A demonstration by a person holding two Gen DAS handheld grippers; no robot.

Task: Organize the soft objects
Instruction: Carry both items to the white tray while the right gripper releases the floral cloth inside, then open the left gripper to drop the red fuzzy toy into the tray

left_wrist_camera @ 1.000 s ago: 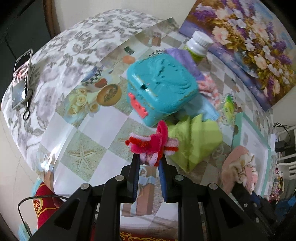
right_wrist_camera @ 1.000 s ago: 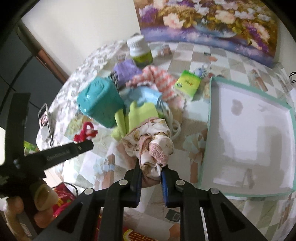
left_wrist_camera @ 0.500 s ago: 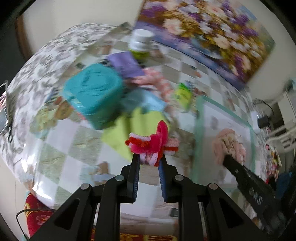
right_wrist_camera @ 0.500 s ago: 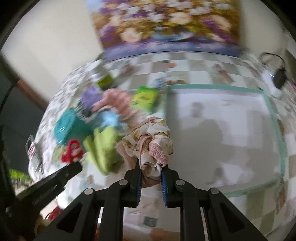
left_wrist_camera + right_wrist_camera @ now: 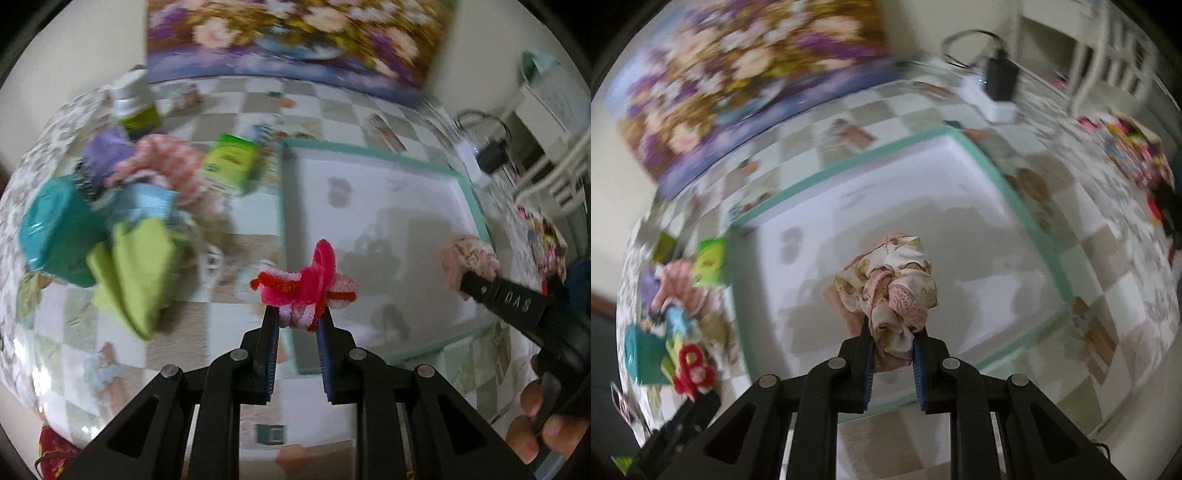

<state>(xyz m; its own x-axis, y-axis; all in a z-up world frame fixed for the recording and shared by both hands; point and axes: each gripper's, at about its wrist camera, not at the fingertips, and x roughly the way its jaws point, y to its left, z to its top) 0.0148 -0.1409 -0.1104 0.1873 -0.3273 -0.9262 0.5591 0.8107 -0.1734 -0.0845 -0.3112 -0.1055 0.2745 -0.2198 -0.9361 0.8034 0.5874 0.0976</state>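
Note:
My left gripper (image 5: 297,321) is shut on a fuzzy pink-and-red pipe-cleaner flower (image 5: 304,282), held over the left edge of the white tray with a green rim (image 5: 373,151). My right gripper (image 5: 893,332) is shut on a bunched floral cloth (image 5: 894,284) above the middle of the tray (image 5: 857,173). In the left wrist view the right gripper (image 5: 465,275) shows at the tray's right side with the cloth (image 5: 472,256). In the right wrist view the flower (image 5: 692,373) appears at lower left. A pile of soft things lies left of the tray: green cloth (image 5: 136,258), pink knit (image 5: 166,166), purple cloth (image 5: 105,151).
A teal plastic box (image 5: 51,229), a green carton (image 5: 231,164) and a white-capped jar (image 5: 133,101) sit among the pile. A flower painting (image 5: 295,40) leans on the wall behind. A charger and cable (image 5: 995,79) lie at the table's far right.
Both grippers have swung to the right from the pile to the tray, each still holding its item. The views are now blurred by the motion.

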